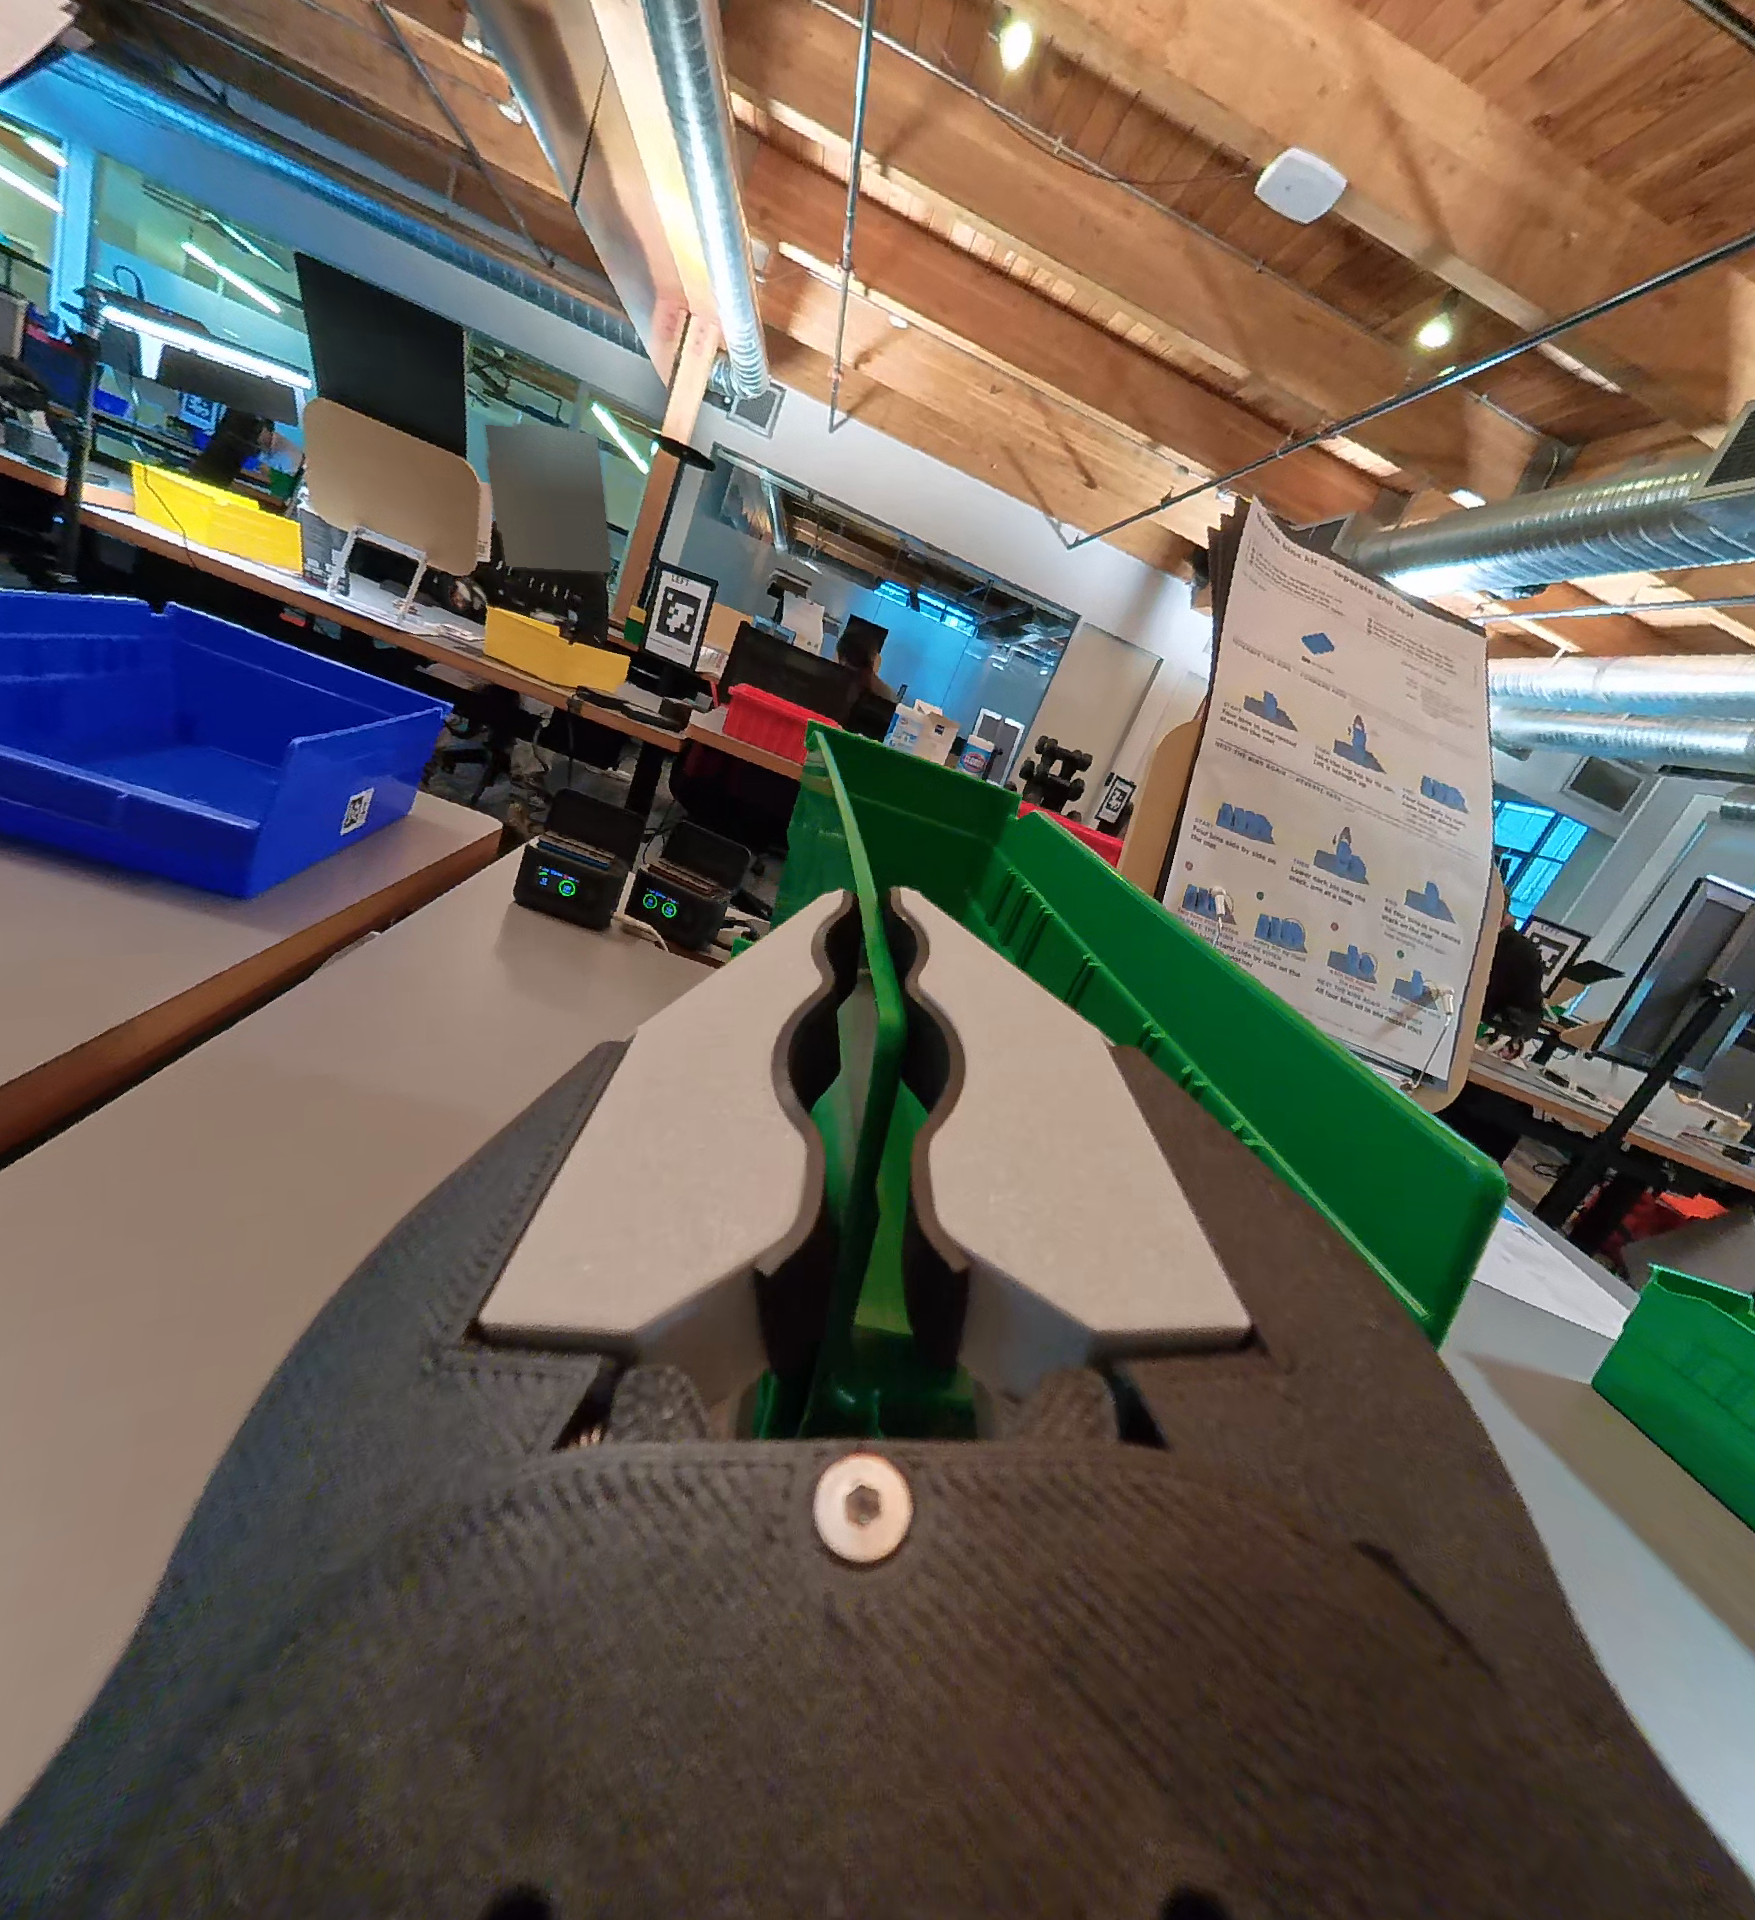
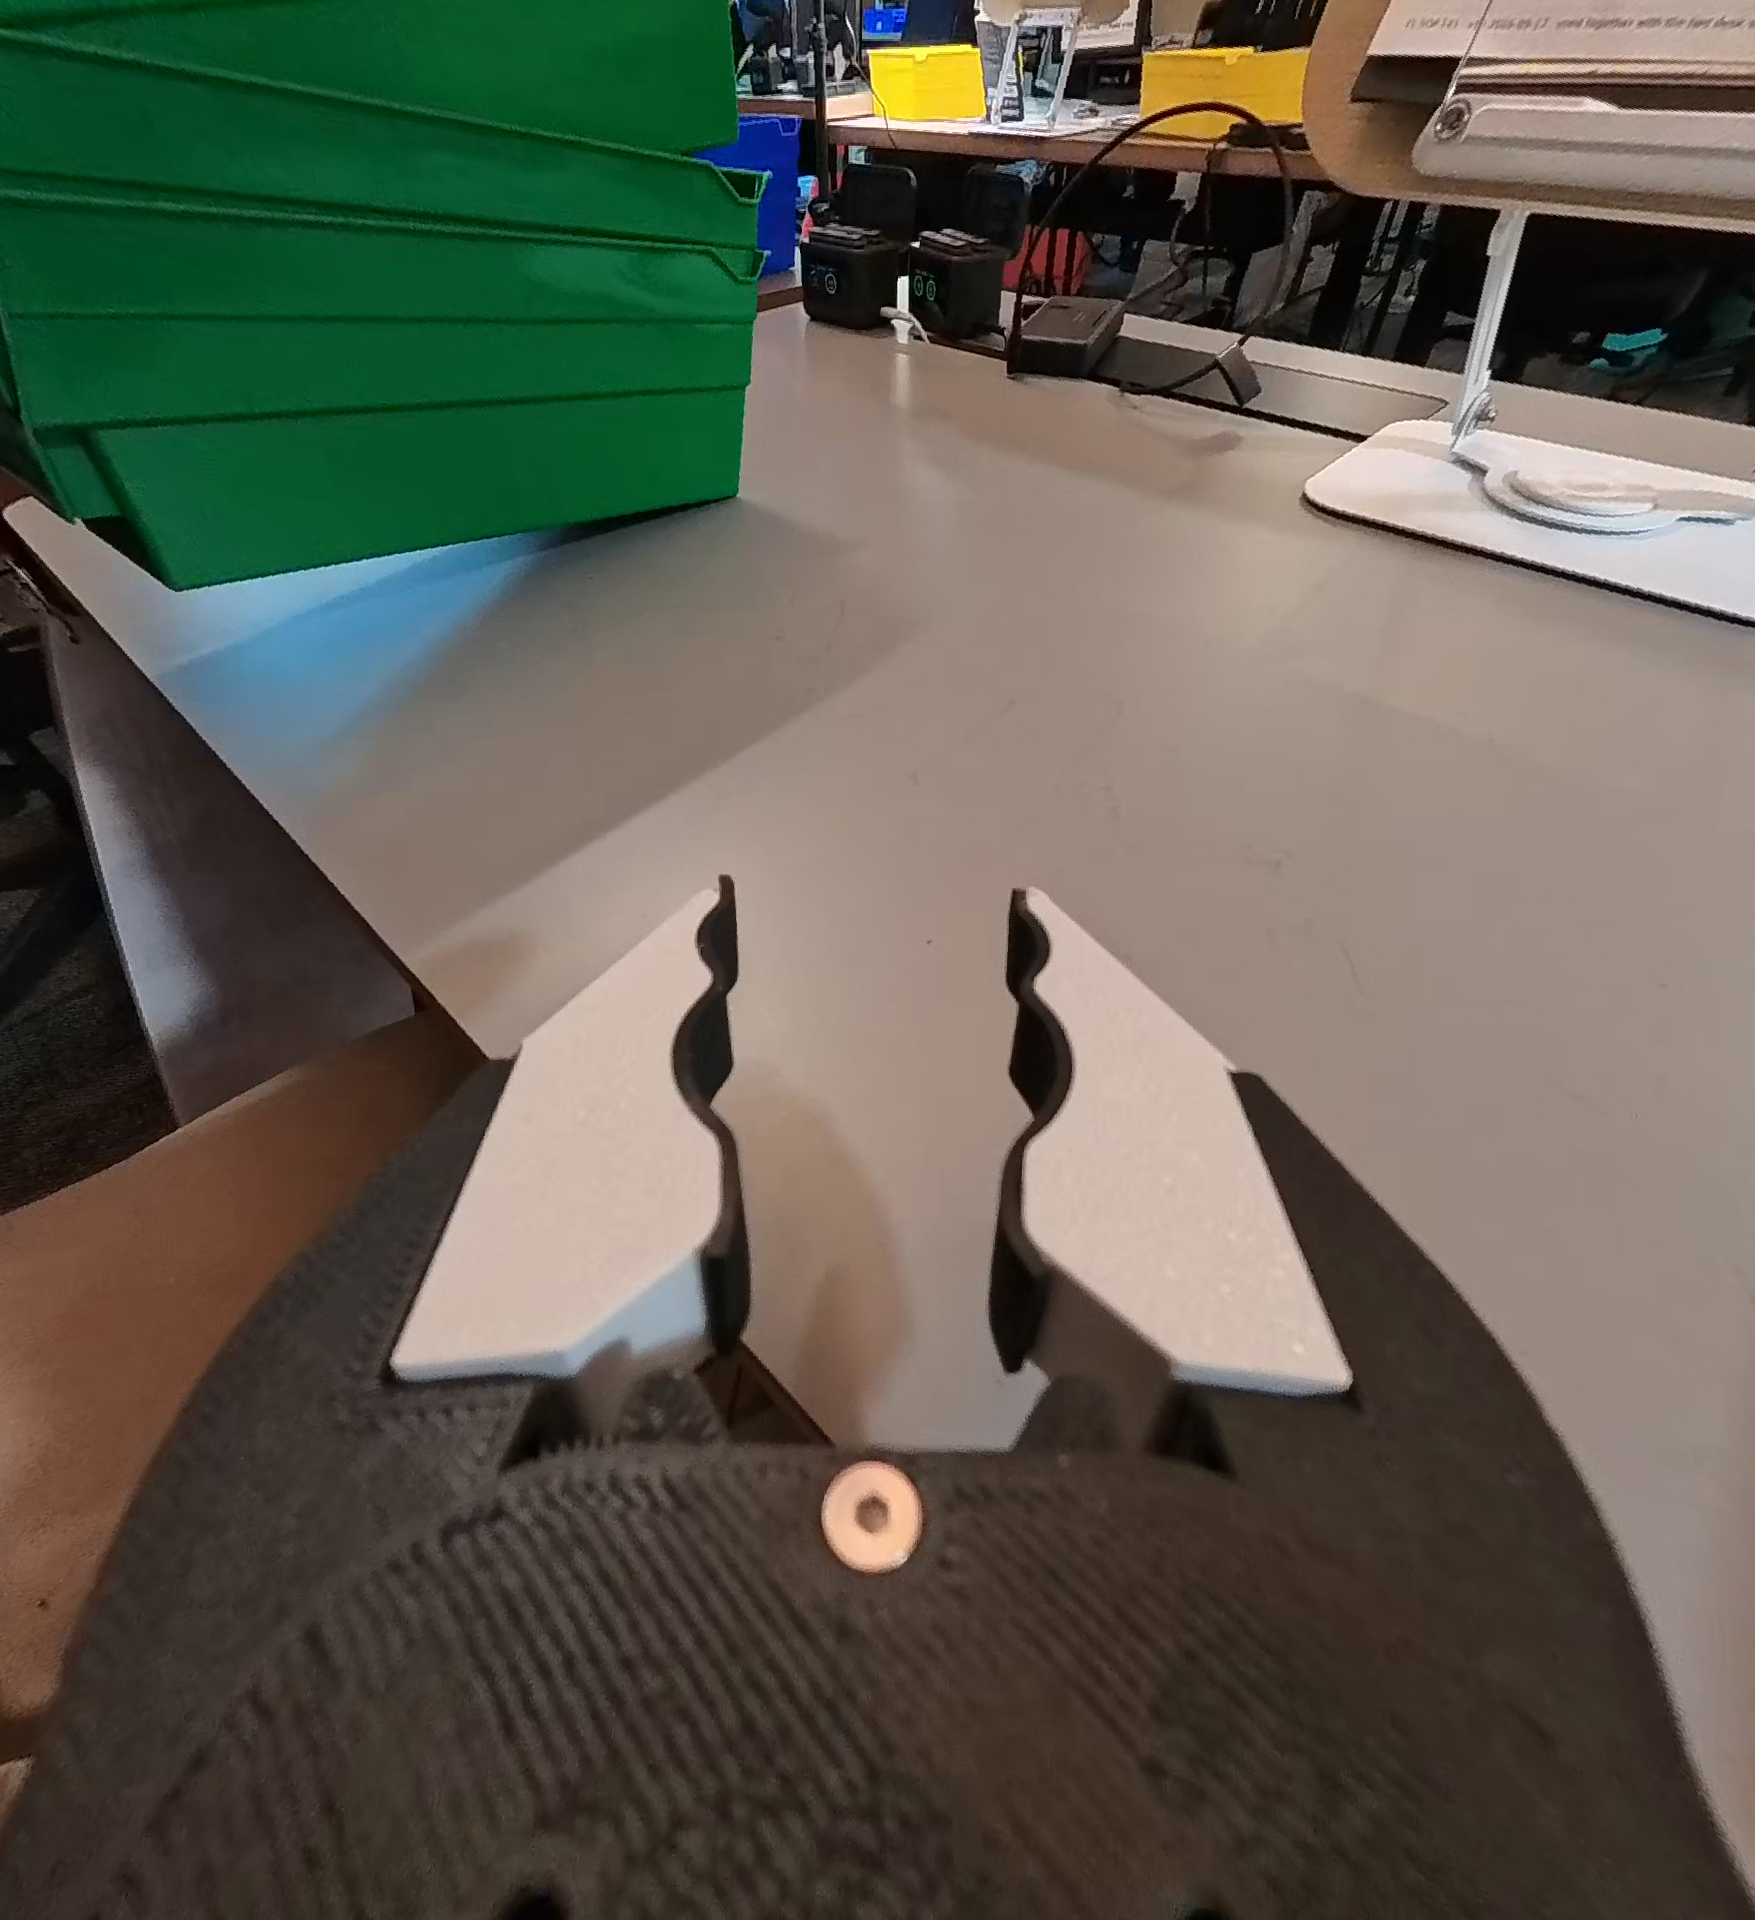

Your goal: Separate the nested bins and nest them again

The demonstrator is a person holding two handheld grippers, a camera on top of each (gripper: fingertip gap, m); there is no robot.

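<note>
My left gripper (image 1: 875,914) is shut on the side wall of a green bin (image 1: 1216,1029), which is tilted and lifted off the grey table (image 1: 229,1195). Another green bin (image 1: 1725,1382) lies on the table at the right edge of the left wrist view. In the right wrist view a nested stack of green bins (image 2: 385,343) hangs tilted at the upper left, its lower corner above the grey table (image 2: 1164,727) near the left edge. My right gripper (image 2: 871,899) is open and empty, low over the table, well short of the stack.
A blue bin (image 1: 156,738) sits on the neighbouring table at left. Two black charger boxes (image 1: 634,883) stand at the far table edge. An instruction sheet on a board (image 1: 1340,821) stands behind. A white stand base (image 2: 1579,530) sits far right. The table edge (image 2: 229,831) drops off at left.
</note>
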